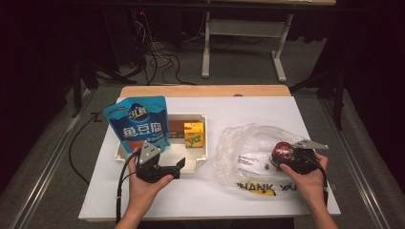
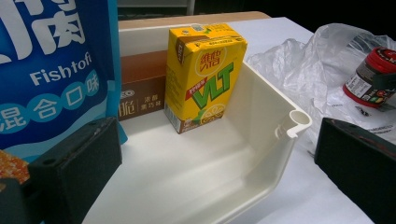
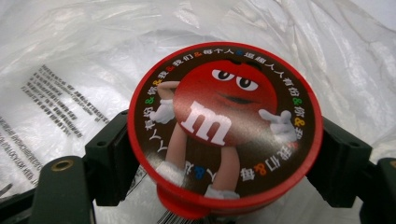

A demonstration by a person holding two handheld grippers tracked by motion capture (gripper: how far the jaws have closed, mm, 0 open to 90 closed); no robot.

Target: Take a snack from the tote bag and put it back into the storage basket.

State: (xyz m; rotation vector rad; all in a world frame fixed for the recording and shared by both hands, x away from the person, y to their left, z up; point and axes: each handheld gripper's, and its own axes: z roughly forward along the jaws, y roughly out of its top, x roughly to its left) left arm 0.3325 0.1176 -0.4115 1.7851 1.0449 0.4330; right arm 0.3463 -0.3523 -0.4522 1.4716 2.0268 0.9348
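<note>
- My right gripper [image 3: 224, 154] is clamped on the candy jar [image 3: 225, 126], a jaw pressed against each side of it; from the high view the jar [image 1: 282, 153] sits at about 4 o'clock on the table [image 1: 200, 195], over the clear plastic bag [image 1: 243, 143].
- The jar's red lid faces the gripper camera, so its long axis runs straight away from me, down toward the bag; whether the base touches the bag I cannot tell.
- My left gripper [image 1: 177, 168] is released, jaws spread wide and holding nothing, at roughly 7 o'clock, with one jaw over the near rim of the white tray [image 1: 198, 160].
- In the tray [image 2: 261, 116], the yellow drink carton [image 2: 205, 77] stands upright toward 12 o'clock from that gripper, with a brown box [image 2: 142, 84] behind it.
- The blue snack pouch [image 2: 56, 65] stands at 10 o'clock from the left gripper, against the tray's left end, hiding part of the brown box.
</note>
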